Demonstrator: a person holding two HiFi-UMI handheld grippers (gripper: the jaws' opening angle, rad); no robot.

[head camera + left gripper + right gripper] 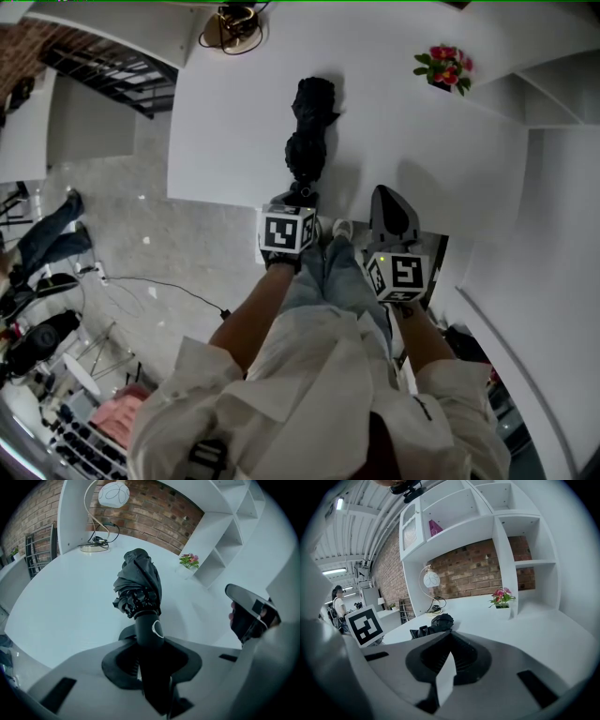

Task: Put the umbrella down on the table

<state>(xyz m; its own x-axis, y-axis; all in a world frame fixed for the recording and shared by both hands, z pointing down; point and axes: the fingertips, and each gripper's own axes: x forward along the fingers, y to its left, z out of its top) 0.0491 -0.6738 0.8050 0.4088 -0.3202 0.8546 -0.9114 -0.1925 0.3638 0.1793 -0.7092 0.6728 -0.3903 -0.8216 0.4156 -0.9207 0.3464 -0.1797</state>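
Note:
A folded black umbrella (pixel 307 131) lies along the white table (pixel 225 122), its canopy pointing away from me. In the left gripper view the canopy (pixel 138 581) rests on the tabletop and the black handle runs back between the jaws. My left gripper (pixel 298 195) (pixel 151 641) is at the table's near edge, shut on that handle. My right gripper (pixel 392 214) (pixel 447 656) hangs to the right of it over the table's edge, jaws together and empty. From the right gripper view the umbrella (pixel 433 623) shows low and to the left.
A desk lamp with a looped cable (pixel 232 26) stands at the table's far edge. A small pot of pink flowers (pixel 445 66) sits at the far right, by white shelves (pixel 501 536). A person (pixel 337 604) stands far off to the left.

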